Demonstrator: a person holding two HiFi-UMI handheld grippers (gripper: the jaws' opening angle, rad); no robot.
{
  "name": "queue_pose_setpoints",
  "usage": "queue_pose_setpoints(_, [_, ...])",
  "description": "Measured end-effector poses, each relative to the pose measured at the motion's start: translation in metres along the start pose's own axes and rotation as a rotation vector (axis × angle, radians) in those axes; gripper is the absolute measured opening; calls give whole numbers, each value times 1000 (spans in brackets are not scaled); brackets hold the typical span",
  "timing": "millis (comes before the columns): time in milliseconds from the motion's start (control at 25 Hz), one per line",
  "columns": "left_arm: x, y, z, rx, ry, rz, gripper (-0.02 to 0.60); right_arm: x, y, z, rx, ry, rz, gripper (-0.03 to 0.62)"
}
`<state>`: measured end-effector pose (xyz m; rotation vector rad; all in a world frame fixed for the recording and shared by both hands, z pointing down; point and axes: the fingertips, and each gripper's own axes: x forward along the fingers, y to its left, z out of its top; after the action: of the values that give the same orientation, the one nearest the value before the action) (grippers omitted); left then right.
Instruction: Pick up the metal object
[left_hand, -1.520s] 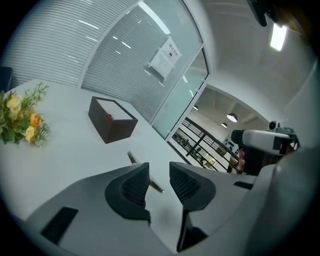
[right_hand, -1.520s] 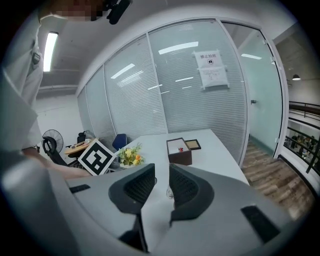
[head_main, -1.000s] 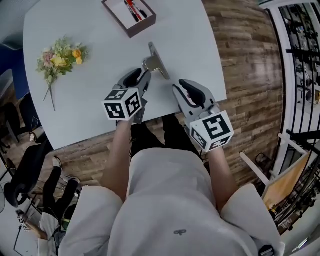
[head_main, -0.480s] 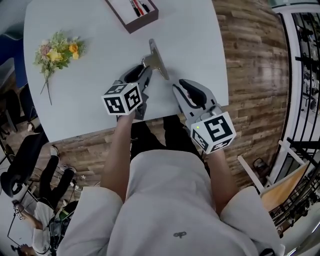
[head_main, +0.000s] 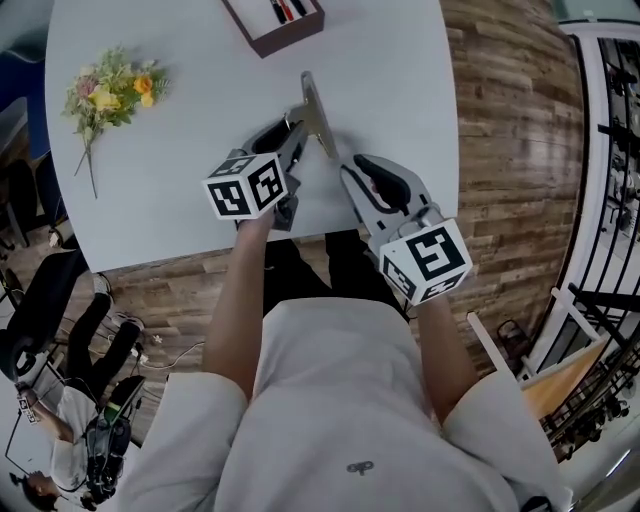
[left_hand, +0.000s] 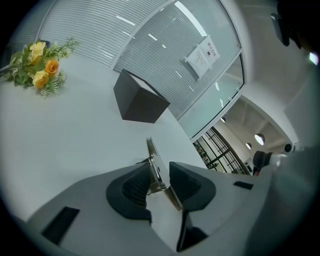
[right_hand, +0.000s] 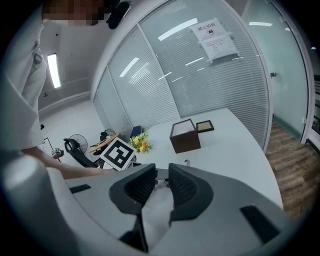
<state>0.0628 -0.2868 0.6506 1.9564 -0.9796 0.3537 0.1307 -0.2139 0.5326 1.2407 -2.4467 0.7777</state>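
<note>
The metal object, a thin silver plate with a small bracket, stands on edge on the white table. My left gripper reaches over the near table edge and straddles its near end. In the left gripper view the metal object is between the dark pads, with a slit of light still showing beside the right pad. The jaws of the left gripper are closing. My right gripper hovers just right of it at the table edge. The right gripper is open with nothing between its jaws.
A brown box with pens sits at the far side of the table, and a small bouquet lies at the far left. Wooden floor lies to the right of the table. Office chairs stand at the lower left.
The head view has drifted, so the table sits a little higher in the picture. The left gripper stays at the metal object's near end, and the right gripper has barely moved.
</note>
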Motion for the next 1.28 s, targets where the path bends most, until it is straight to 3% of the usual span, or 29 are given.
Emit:
queue_pose_setpoints(640, [8, 4, 2, -8, -7, 30, 78, 1, -14, -1, 18, 9, 25, 84])
queue_pose_setpoints(1280, [4, -12, 5, -47, -43, 13, 36, -12, -22, 5, 20, -14, 34, 80])
